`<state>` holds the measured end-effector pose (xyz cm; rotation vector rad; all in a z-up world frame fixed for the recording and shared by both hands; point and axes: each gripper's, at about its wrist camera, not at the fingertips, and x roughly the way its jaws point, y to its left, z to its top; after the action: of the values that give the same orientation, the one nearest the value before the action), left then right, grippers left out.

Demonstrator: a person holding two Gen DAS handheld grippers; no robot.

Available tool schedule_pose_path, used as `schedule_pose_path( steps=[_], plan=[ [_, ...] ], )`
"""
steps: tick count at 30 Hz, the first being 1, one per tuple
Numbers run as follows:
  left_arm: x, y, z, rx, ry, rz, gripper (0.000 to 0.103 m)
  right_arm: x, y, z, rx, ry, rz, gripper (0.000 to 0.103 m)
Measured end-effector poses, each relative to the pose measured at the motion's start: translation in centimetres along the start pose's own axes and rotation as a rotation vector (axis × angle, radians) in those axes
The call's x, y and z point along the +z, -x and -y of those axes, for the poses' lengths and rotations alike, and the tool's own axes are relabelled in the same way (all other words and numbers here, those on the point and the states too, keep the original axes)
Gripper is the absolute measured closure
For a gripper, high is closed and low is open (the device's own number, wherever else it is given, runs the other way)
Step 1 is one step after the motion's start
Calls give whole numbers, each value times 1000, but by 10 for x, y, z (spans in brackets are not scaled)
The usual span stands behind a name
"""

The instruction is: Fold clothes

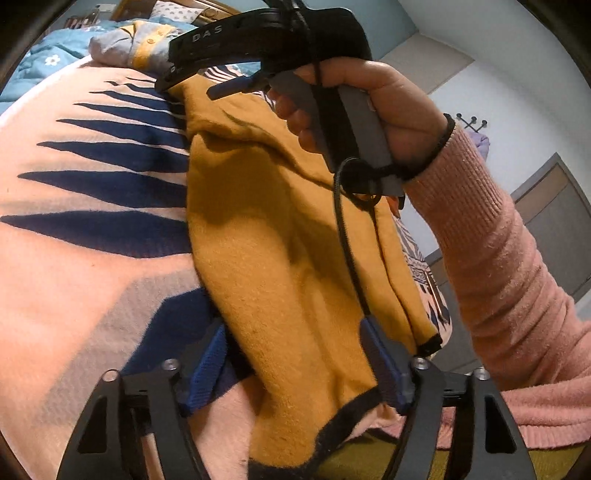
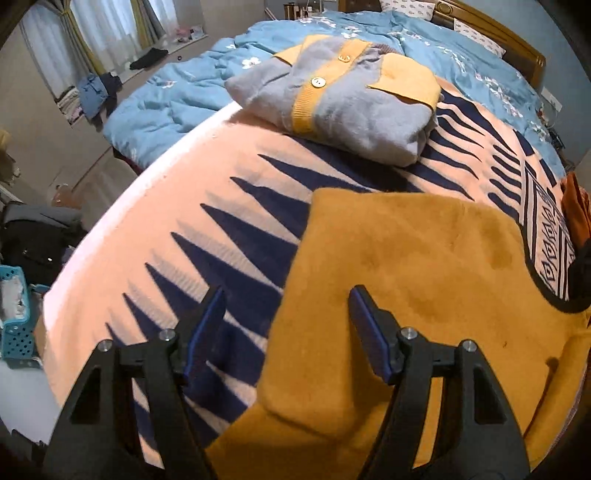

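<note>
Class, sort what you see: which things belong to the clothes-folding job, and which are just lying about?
Job:
mustard garment
folded grey cardigan
left hand-held gripper
right hand-held gripper

Lying about:
blue duvet
teal basket
clothes on floor

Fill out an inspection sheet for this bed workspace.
Surface: pink blanket with navy spikes, on a bed.
Job's things: mustard garment spread flat; grey-and-yellow cardigan folded behind it.
Clutter: orange cloth at the blanket's right edge.
Grippers: left gripper straddles the mustard hem, whether gripping is unclear; right gripper open over the garment's left edge.
Cables: black cord hanging from the right gripper's handle.
Surroundings: blue duvet, curtains, blue basket on the floor.
</note>
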<state>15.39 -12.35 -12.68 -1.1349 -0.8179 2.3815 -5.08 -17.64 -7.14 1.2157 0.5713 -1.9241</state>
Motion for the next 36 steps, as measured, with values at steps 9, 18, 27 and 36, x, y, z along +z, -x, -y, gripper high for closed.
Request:
schedule_pose_path(
  steps=[9, 18, 27, 36],
  plan=[
    [1, -7, -6, 15, 41, -3, 70, -2, -28, -2, -151, 45, -21, 35],
    [0, -14, 9, 43, 14, -17, 90, -10, 3, 49, 19, -110, 65, 90],
    [19, -12, 46, 18, -108, -9, 91, -29, 55, 104, 261, -307, 198, 91],
    [25, -17, 91, 4, -214, -59, 91, -59, 86, 157, 397, -459, 302, 91]
  ],
)
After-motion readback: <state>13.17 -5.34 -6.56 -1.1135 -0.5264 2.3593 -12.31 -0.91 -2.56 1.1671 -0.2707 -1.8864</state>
